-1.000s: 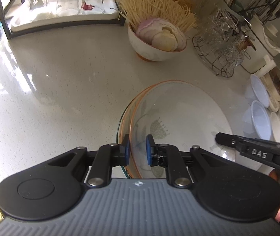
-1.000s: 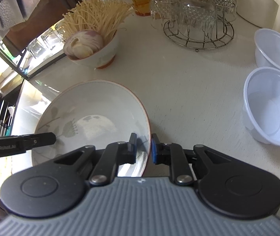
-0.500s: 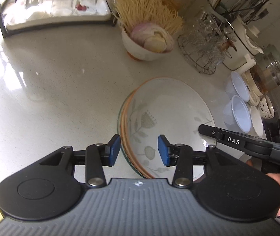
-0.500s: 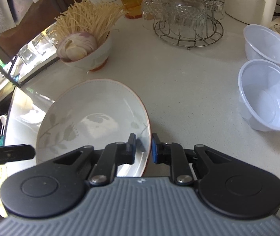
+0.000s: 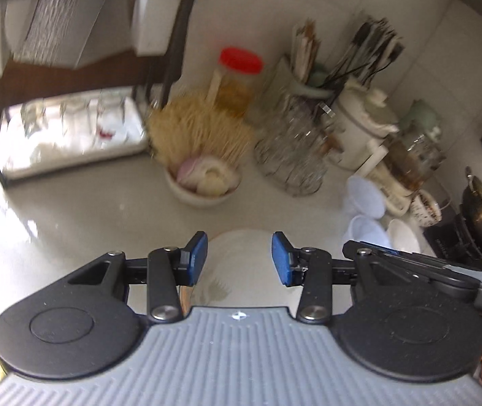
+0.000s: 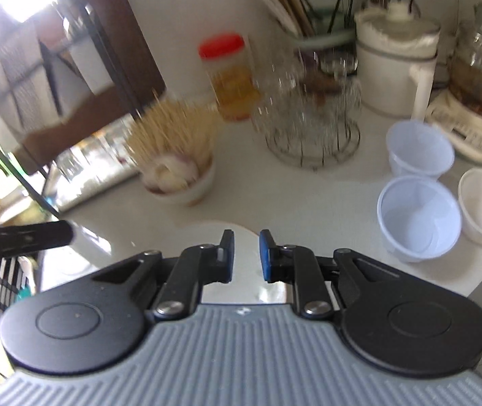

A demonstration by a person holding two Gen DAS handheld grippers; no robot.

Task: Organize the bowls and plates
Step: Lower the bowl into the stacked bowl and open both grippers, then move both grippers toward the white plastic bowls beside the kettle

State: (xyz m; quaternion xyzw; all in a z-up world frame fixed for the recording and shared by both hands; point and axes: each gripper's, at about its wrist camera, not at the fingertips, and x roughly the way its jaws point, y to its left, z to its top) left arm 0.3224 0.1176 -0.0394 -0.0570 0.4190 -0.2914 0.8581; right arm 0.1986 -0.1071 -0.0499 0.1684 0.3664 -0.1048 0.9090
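1. Landmark: the white ceramic bowl of pale noodle-like strands and sliced onion (image 5: 203, 193) stands on the pale bench (image 5: 88, 209).
2. The white shallow plate with a faint leaf print (image 5: 241, 264) lies on the camera side of that bowl, apart from it. Both views are blurred.
3. The left gripper (image 5: 239, 257) hangs above the plate. Its jaws stand open, with the blue pads clear of the plate.
4. The right gripper (image 6: 246, 253) has its jaws drawn in to a narrow gap. The plate's pale surface shows in that gap; contact with the pads cannot be told.
5. Two translucent plastic bowls (image 6: 416, 216) sit to the right of the ceramic bowl, well apart from it.
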